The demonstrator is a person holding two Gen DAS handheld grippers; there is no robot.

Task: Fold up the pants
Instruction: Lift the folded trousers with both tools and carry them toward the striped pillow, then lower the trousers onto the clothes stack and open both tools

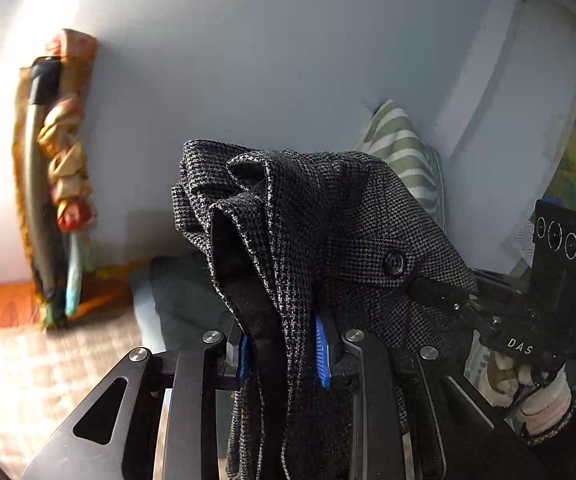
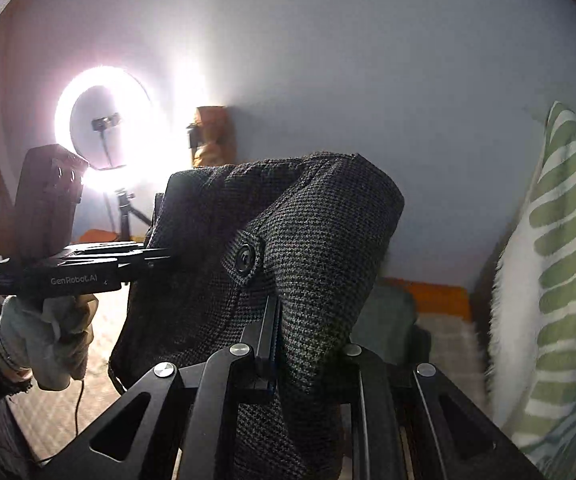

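Note:
The pants (image 1: 328,240) are dark grey houndstooth with a black button (image 1: 395,263). Both grippers hold them up in the air by the waistband. My left gripper (image 1: 284,354) is shut on a bunched fold of the waistband between its blue pads (image 1: 322,356). The right gripper (image 1: 440,296) shows at the right of that view, gripping the cloth beside the button. In the right wrist view my right gripper (image 2: 284,344) is shut on the pants (image 2: 320,240) below the button (image 2: 244,258). The left gripper (image 2: 156,258) reaches into the cloth from the left.
A white wall fills the background. A green striped pillow (image 2: 560,280) stands at the right. A ring light (image 2: 100,132) on a tripod glares at the left. A hanging cloth ornament (image 1: 64,168) is on the wall. A bed with a pale woven cover (image 1: 40,376) lies below.

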